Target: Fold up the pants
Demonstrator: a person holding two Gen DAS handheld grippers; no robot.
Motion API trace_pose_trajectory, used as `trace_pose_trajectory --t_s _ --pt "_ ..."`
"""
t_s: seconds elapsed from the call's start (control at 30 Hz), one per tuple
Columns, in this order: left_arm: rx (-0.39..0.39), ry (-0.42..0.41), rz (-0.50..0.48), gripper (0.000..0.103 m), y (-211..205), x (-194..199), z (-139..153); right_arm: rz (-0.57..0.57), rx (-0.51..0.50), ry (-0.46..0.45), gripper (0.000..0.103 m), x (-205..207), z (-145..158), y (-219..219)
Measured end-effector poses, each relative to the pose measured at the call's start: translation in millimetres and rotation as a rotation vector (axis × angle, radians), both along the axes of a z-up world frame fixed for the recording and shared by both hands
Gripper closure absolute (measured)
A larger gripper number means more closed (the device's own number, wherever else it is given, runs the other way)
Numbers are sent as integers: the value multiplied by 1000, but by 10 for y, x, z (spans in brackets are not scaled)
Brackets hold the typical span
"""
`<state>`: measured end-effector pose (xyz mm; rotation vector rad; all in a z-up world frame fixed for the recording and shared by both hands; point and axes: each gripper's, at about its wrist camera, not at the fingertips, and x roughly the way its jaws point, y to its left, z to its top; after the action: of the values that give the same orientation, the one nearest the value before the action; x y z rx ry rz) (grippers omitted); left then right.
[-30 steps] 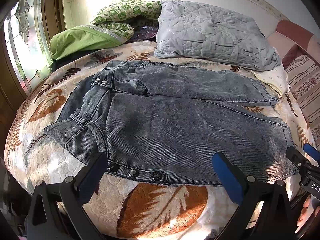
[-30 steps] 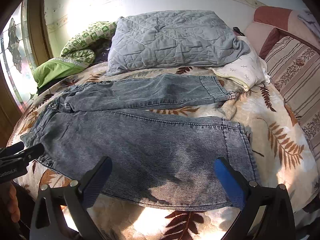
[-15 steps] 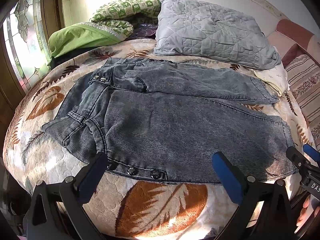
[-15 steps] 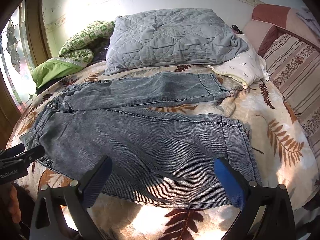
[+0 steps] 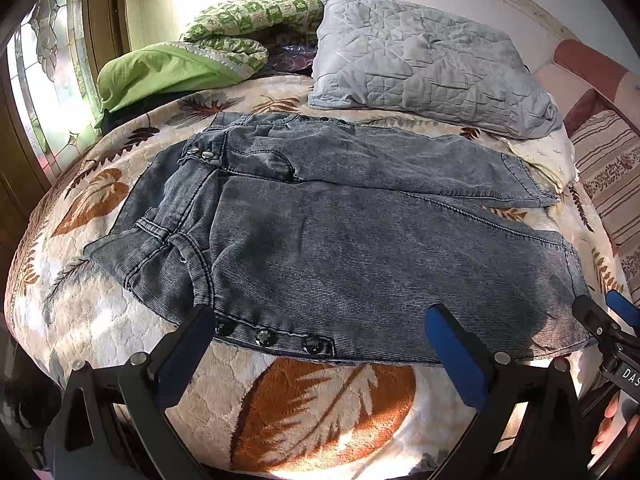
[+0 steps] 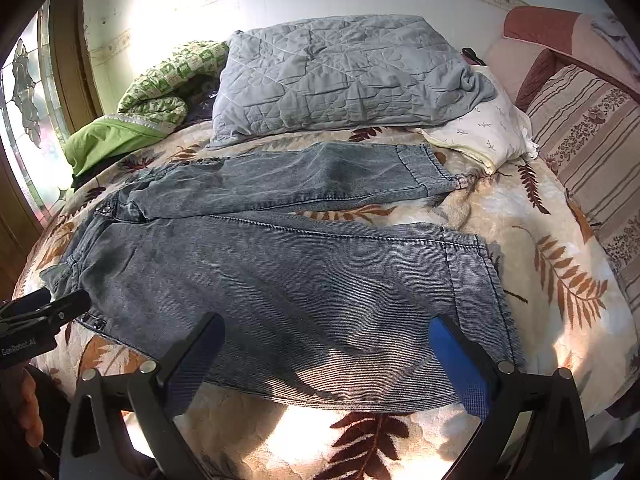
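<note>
1. Hovering at the near bed edge: left gripper (image 5: 320, 354) by the waistband buttons, right gripper (image 6: 328, 360) by the near leg's cuff end, both spread wide, grasping nothing.
2. Pants (image 6: 280, 280) lie flat on the leaf blanket (image 5: 320, 400), legs side by side and slightly apart. No fold made; all folding left.
3. Grey pillow (image 6: 340, 76) and green bedding (image 5: 168, 72) beyond, clear of the pants.
</note>
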<state>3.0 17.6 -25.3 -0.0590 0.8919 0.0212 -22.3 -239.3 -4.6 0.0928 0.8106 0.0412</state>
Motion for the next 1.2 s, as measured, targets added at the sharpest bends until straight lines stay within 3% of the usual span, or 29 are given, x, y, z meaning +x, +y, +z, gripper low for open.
trace_pose_trajectory --t_s 0.3,0.43,0.63,0.87,1.03,1.2 --pt "-5 4 1 0 13 1 -6 -2 10 4 0 -5 19 -9" --pt "-45 12 24 0 205 8 -9 -8 57 16 0 -34 12 -75" --pt "-207 75 231 0 1048 146 -146 -93 348 156 0 -145 -197 -611" --pt "-330 113 352 0 1544 335 -357 -268 748 225 0 -223 -497 -1307" --pt "-399 149 378 0 1691 400 -510 -376 849 270 0 -211 -703 -1531" --pt "-462 128 382 0 1789 392 -522 -465 863 259 3 -197 -812 -1708"
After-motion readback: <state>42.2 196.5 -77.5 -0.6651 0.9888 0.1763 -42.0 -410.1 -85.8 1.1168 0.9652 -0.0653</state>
